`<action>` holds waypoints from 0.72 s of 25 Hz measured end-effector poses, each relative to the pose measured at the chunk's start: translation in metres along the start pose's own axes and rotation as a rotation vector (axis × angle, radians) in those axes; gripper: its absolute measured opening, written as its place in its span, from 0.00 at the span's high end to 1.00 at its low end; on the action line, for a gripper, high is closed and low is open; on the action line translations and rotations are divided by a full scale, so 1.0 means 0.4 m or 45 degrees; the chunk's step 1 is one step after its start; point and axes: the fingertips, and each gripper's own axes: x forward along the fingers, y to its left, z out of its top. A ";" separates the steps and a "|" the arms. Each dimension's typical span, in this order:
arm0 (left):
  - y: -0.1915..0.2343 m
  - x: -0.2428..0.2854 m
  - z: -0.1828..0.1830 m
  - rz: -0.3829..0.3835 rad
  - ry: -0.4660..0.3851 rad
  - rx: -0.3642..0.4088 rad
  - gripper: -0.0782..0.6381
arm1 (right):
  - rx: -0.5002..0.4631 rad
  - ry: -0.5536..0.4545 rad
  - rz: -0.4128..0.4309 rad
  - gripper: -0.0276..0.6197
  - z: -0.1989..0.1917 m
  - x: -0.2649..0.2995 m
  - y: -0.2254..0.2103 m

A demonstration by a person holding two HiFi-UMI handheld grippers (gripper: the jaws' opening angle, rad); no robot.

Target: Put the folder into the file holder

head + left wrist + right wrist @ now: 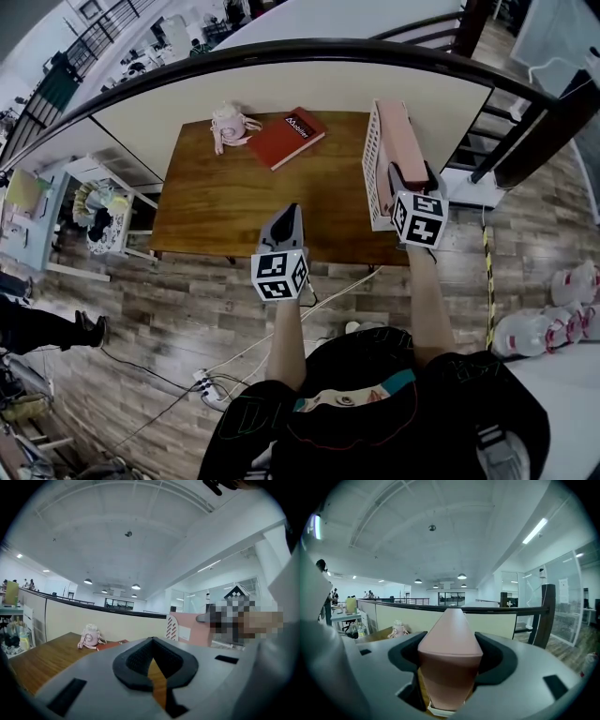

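The pink folder (pixel 401 131) stands on edge in the white file holder (pixel 373 164) at the right end of the wooden table (pixel 216 206). Its long axis points away from the person. The right gripper (pixel 410 180) is clamped on the folder's near end. The left gripper (pixel 286 223), jaws together and empty, hangs over the table's near edge.

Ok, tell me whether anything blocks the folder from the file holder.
Nothing visible does. The right gripper holds the folder right at the file holder; the red book and pink bottle lie well to its left.
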 end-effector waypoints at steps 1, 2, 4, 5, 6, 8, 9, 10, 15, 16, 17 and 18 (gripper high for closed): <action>0.001 -0.002 0.001 0.001 -0.002 -0.001 0.90 | -0.013 -0.018 0.002 0.50 0.013 -0.006 0.002; 0.001 -0.004 0.001 0.002 -0.004 -0.002 0.90 | -0.023 -0.034 0.004 0.50 0.025 -0.012 0.004; 0.001 -0.006 0.000 0.001 -0.008 -0.004 0.90 | -0.030 -0.070 0.007 0.50 0.046 -0.025 0.006; 0.001 -0.007 -0.001 0.000 -0.009 -0.005 0.90 | -0.030 -0.094 0.011 0.50 0.058 -0.033 0.009; 0.002 -0.008 -0.002 -0.001 -0.010 -0.006 0.90 | -0.031 -0.121 0.018 0.50 0.072 -0.042 0.012; 0.003 -0.012 -0.005 -0.002 -0.009 -0.008 0.90 | -0.043 -0.187 0.043 0.51 0.105 -0.062 0.025; 0.003 -0.013 -0.007 -0.002 -0.008 -0.009 0.90 | -0.061 -0.220 0.055 0.51 0.122 -0.072 0.032; 0.003 -0.015 -0.009 -0.002 -0.006 -0.011 0.90 | -0.086 -0.252 0.061 0.51 0.139 -0.082 0.040; 0.014 -0.025 -0.011 0.020 -0.009 -0.015 0.90 | -0.113 -0.378 0.133 0.66 0.192 -0.116 0.088; 0.017 -0.028 -0.008 0.027 -0.012 -0.011 0.90 | -0.098 -0.392 0.160 0.71 0.195 -0.120 0.101; 0.020 -0.032 -0.005 0.033 -0.016 -0.007 0.90 | -0.085 -0.401 0.186 0.76 0.197 -0.122 0.114; 0.023 -0.035 -0.002 0.040 -0.019 -0.002 0.90 | -0.077 -0.406 0.209 0.82 0.197 -0.123 0.127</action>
